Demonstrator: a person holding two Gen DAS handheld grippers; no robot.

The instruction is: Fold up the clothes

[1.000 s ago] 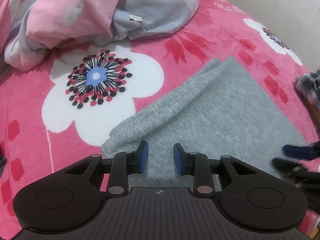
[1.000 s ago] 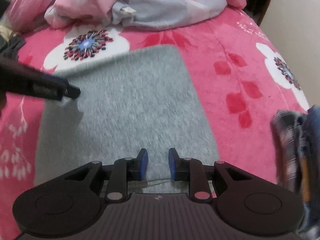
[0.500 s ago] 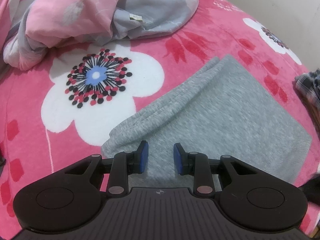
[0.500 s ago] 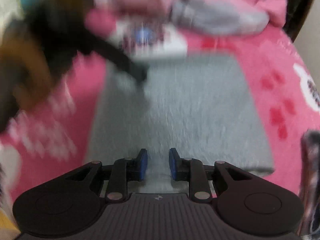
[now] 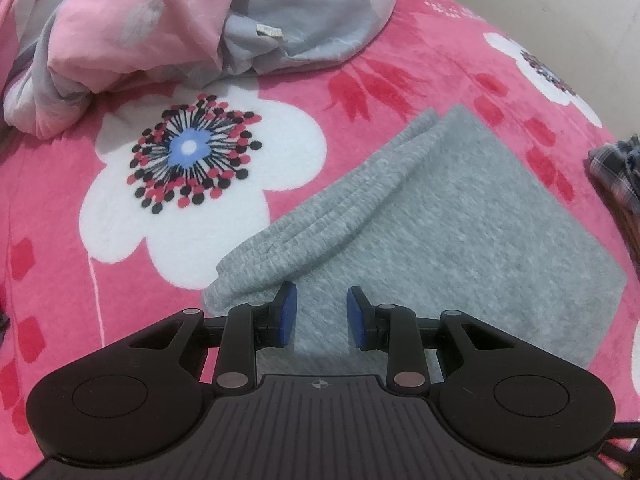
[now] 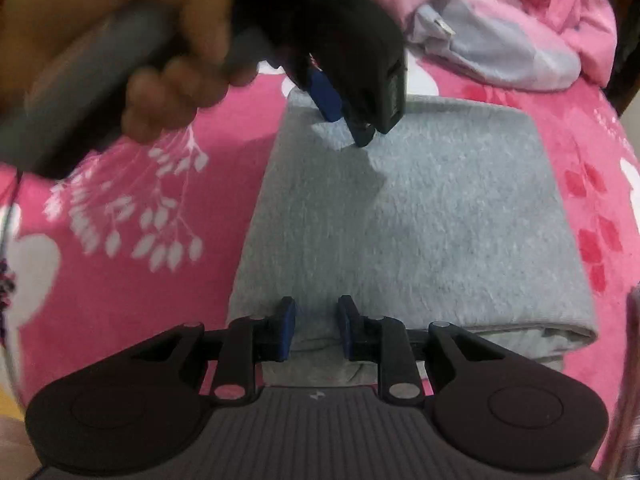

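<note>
A grey garment (image 5: pixel 460 216) lies folded into a neat rectangle on a bed covered by a pink floral blanket (image 5: pixel 120 280), with the stacked fold edges showing along its near side in the right wrist view and along its rolled left side in the left wrist view. Both tools hover over it: the left gripper (image 5: pixel 321 314) sits above the garment's near left corner with its blue pads parted and nothing clasped between them, and the right gripper (image 6: pixel 316 328) hangs over the near edge, its pads likewise apart and gripping no cloth. In the right wrist view the person's hand (image 6: pixel 132 52) wraps the handle of the left tool, whose tips look to rest on or just above the far left corner of the grey cloth. The fold of this piece appears all but finished, with perhaps a last tidy or one more halving left; a plaid garment (image 5: pixel 616 168) lying at the right edge of the blanket and a crumpled pink and grey quilt (image 5: pixel 160 32) at the head of the bed look still unfolded. Compared with a second ago, the left tool has held its place, while the right has swung across so that the garment now sits squarely ahead of it and the other hand looms much closer in its view.
</note>
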